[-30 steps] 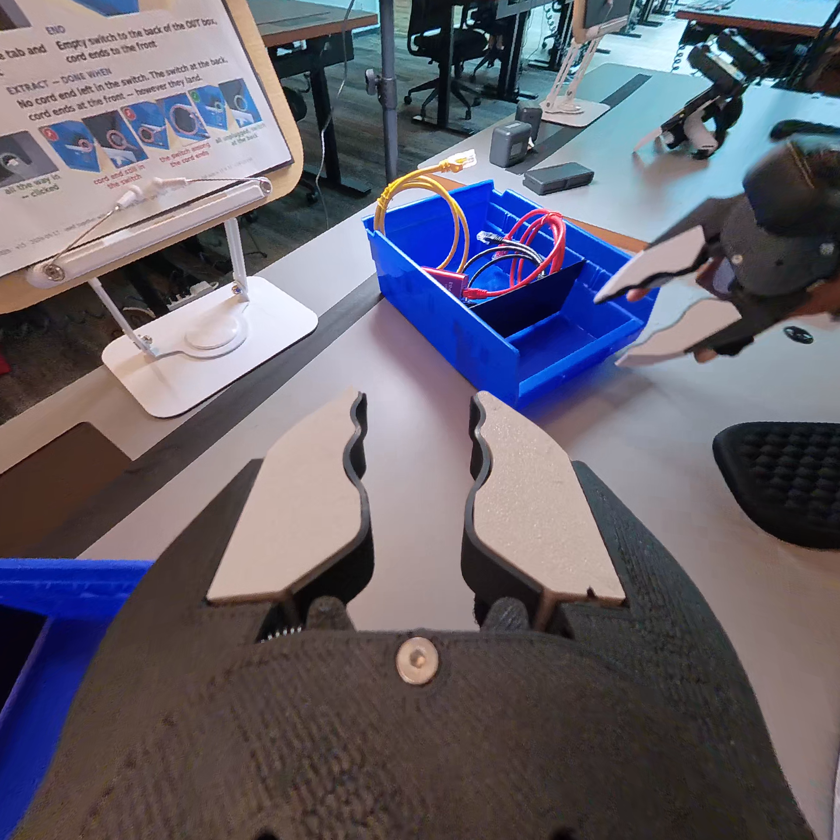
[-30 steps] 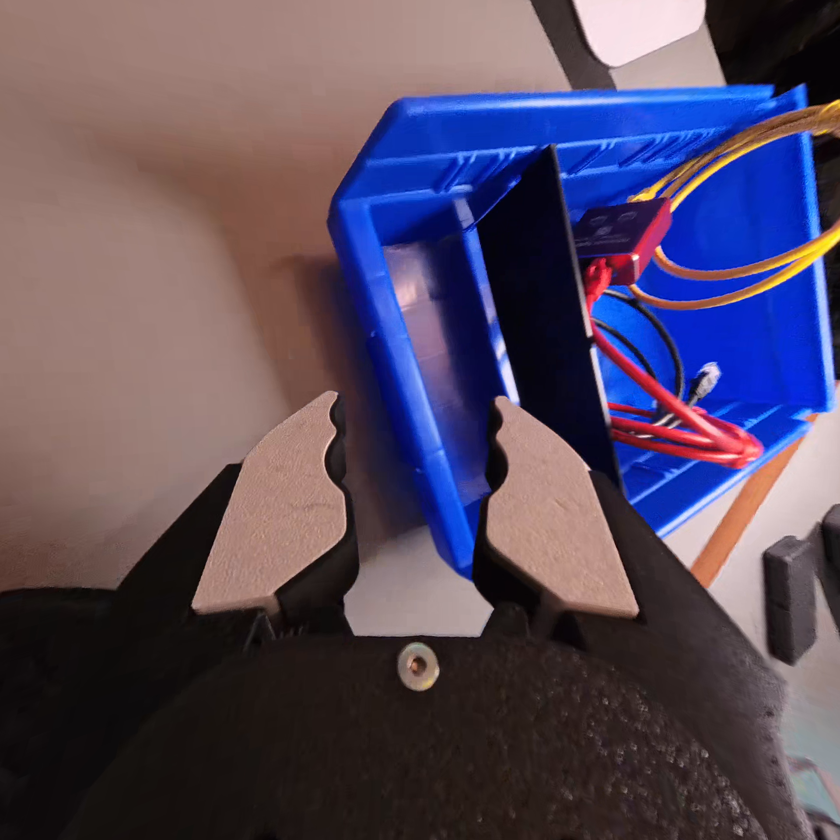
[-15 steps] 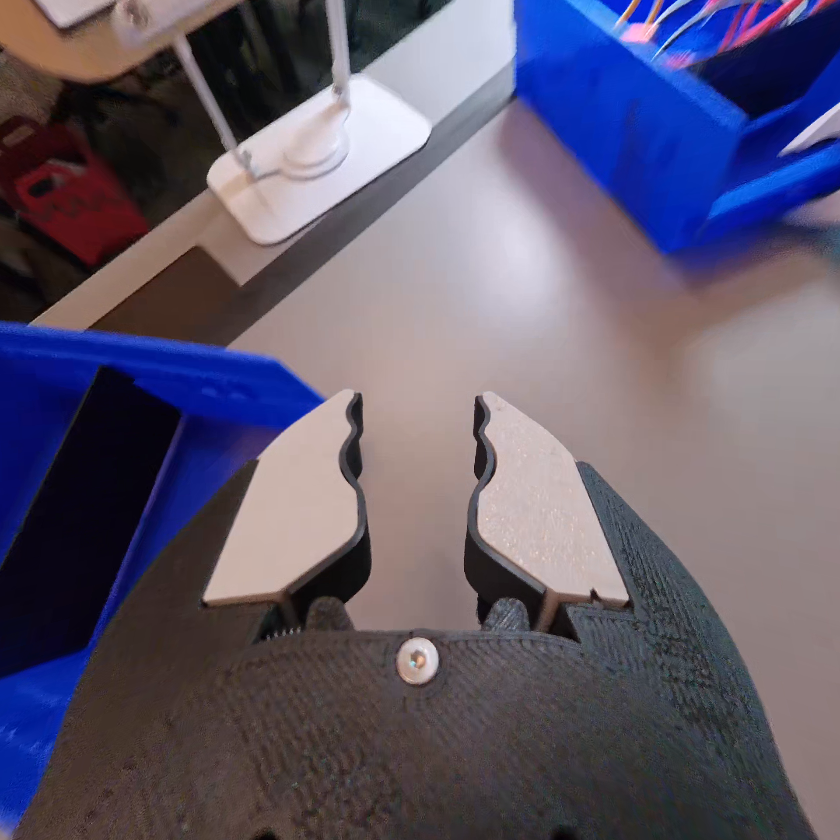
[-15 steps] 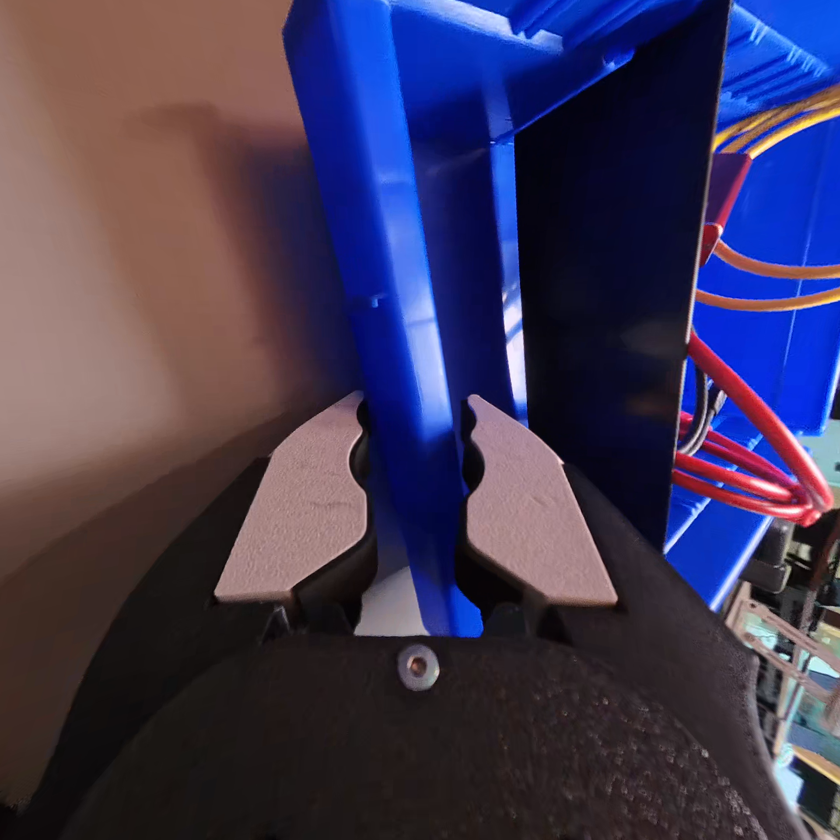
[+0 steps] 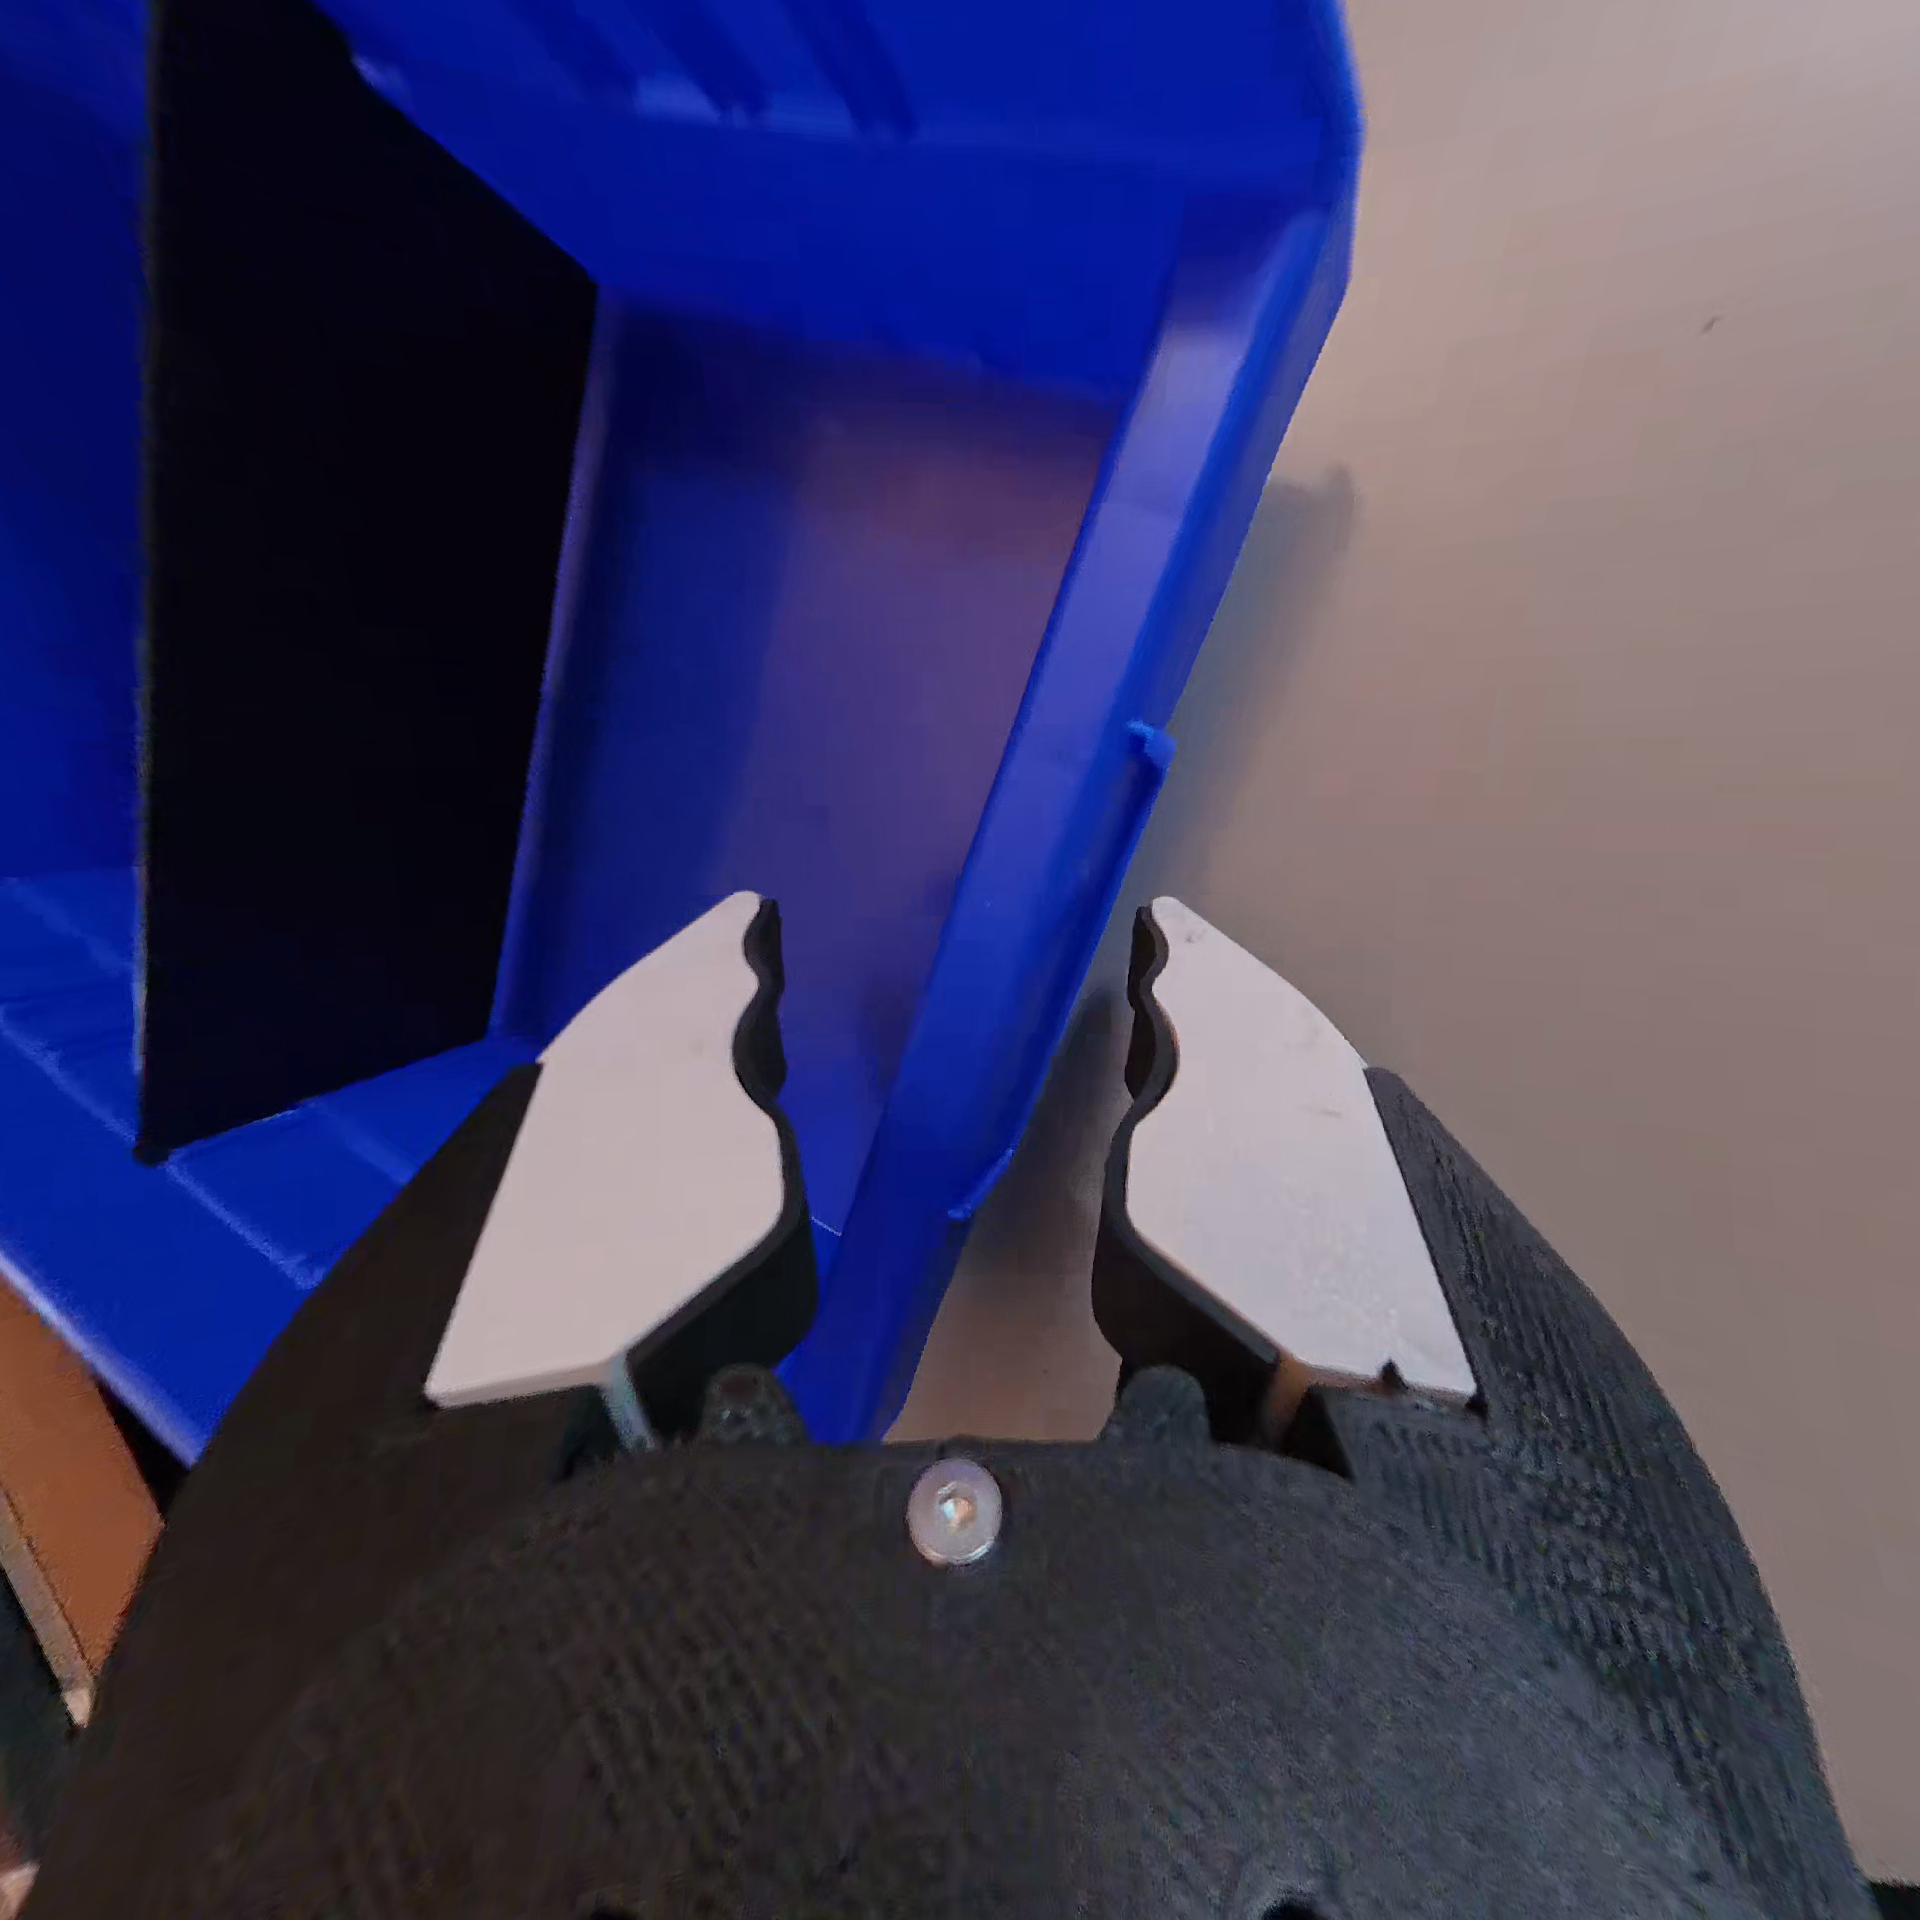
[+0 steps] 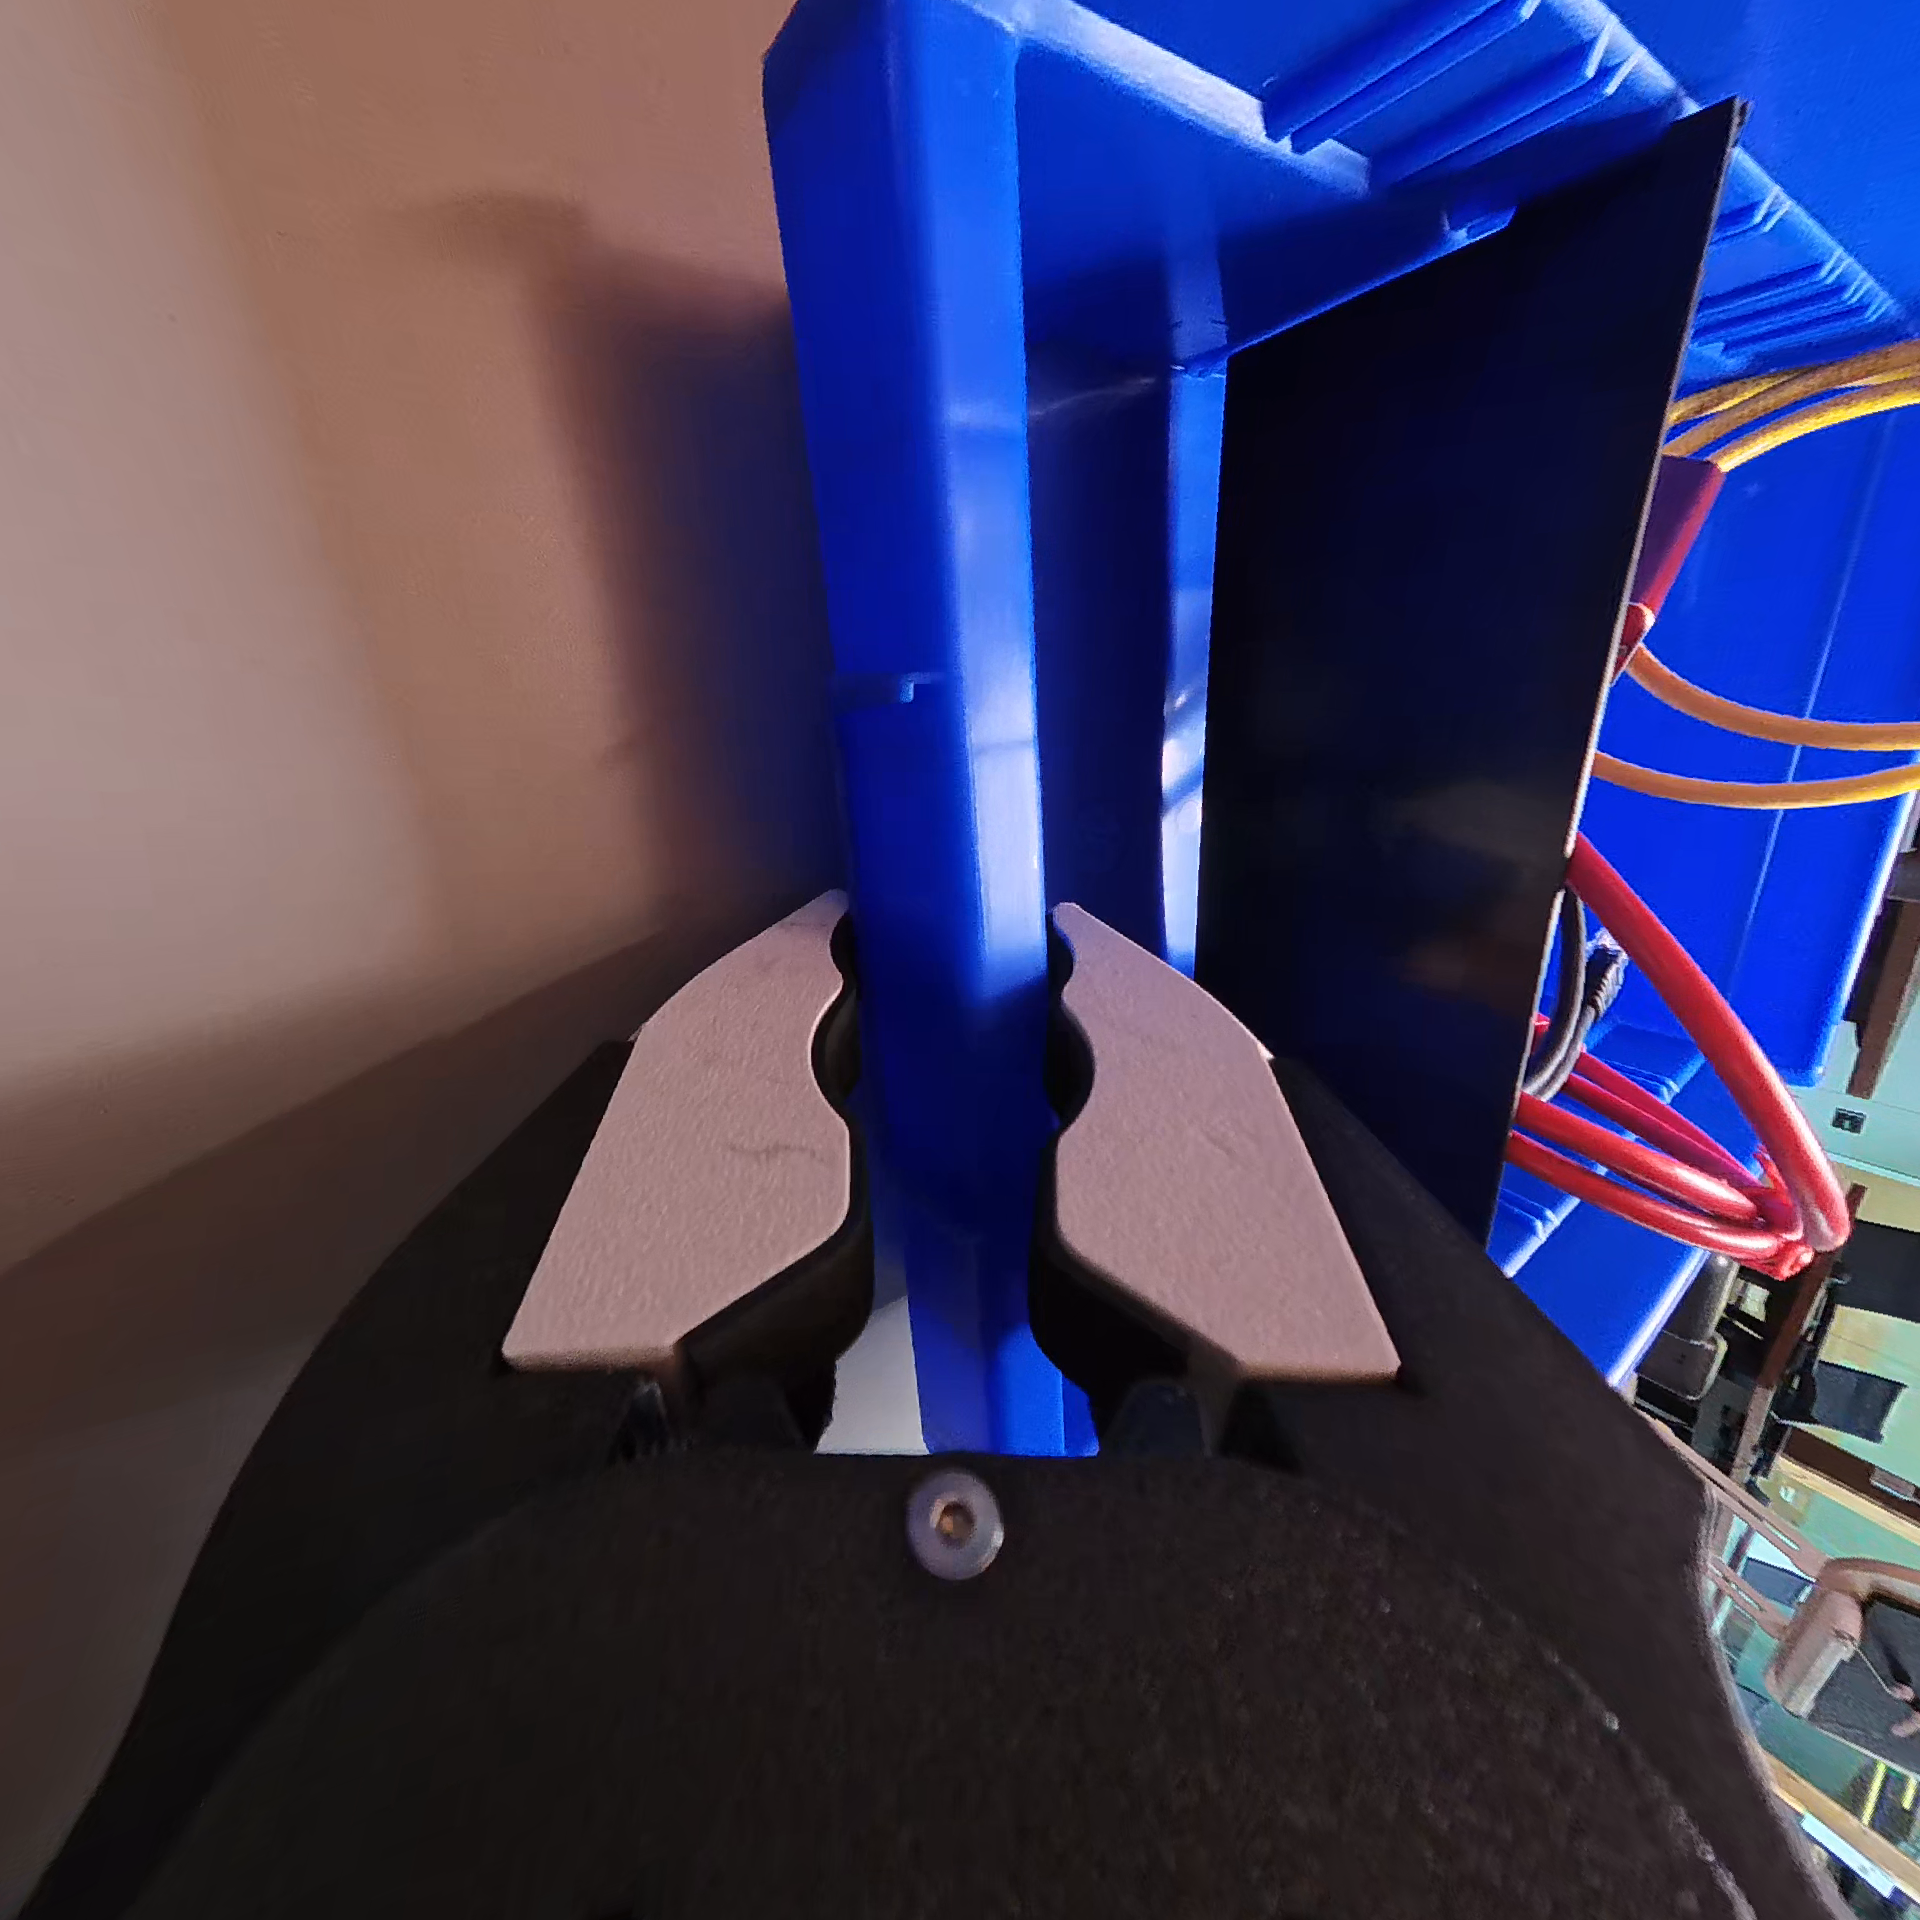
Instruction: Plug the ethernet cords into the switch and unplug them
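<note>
A: Straddling the near wall of an empty blue bin (image 5: 1039,831) is where our left tongs (image 5: 951,914) are sitting now: jaws apart, one finger inside the bin, the other outside over the table (image 5: 1558,520), nothing pinched yet.

B: And we are clamping the right tongs (image 6: 948,914) onto the front wall of the other blue bin (image 6: 935,520), both pads pressed against the plastic. That is the bin with the task's things in it.

A: Where are we seeing them?

B: Behind the dark divider (image 6: 1403,675), in the back compartment. Yellow cords (image 6: 1766,727) are looping high, red cords (image 6: 1662,1153) are bunching lower, and a black cord's plug (image 6: 1917,977) is peeking out beside the red loops. A small red block (image 6: 1673,520) is showing at the divider's edge; we are guessing that is the switch, though most of it is hidden.

A: So how far along are we judging ourselves?

B: Barely started. We are handling bins only; no cord is in either pair of tongs, and we cannot tell whether anything is plugged in. All the plugging and unplugging is looking undone.

A: Pose?

B: Both tools are pointing low along the table, each lined up with a bin wall.
</note>
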### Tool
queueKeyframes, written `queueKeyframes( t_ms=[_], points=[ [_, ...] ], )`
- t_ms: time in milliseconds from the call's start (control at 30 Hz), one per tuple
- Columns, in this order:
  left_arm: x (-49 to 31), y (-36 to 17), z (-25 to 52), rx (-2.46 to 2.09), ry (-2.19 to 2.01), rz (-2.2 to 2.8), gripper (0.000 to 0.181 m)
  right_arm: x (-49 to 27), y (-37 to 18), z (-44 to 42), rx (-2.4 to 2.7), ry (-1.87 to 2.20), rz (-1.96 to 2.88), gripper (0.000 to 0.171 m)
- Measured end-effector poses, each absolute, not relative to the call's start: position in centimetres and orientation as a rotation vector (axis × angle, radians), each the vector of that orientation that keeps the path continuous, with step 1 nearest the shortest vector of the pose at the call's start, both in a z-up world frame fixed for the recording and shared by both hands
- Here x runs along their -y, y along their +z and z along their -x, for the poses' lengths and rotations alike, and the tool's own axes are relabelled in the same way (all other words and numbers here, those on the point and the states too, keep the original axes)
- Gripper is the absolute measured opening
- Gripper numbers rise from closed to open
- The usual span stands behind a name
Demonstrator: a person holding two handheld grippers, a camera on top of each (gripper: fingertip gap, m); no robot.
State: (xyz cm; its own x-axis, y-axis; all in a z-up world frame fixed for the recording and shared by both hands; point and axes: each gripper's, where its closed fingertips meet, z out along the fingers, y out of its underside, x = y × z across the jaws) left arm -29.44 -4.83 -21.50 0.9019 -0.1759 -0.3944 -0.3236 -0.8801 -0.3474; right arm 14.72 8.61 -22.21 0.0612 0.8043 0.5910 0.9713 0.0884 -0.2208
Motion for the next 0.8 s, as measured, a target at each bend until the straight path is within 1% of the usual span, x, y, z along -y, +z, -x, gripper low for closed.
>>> queueKeyframes(
  t_ms=[33,133,233,433,633,800],
  points=[
    [4.9,-22.1,29.7,-0.370,0.499,2.678,0.064,-8.7,-22.2,-14.7,1.781,-0.360,1.753,0.030],
    [4.7,-22.7,29.2,-0.400,0.408,2.676,0.047,-8.8,-22.3,-14.6,1.810,-0.369,1.746,0.030],
    [4.5,-22.8,28.6,-0.530,0.426,2.627,0.034,-9.2,-22.3,-14.1,1.852,-0.376,1.695,0.030],
    [5.0,-22.7,26.2,-0.662,0.428,2.562,0.033,-9.4,-22.2,-12.5,1.906,-0.418,1.617,0.028],
    [6.0,-22.7,19.4,-1.006,0.349,2.395,0.033,-7.5,-22.1,-11.1,1.948,-0.403,1.519,0.028],
    [5.7,-22.6,14.5,-1.238,0.282,2.226,0.034,-4.2,-21.9,-9.9,2.056,-0.356,1.268,0.029]
  ],
)
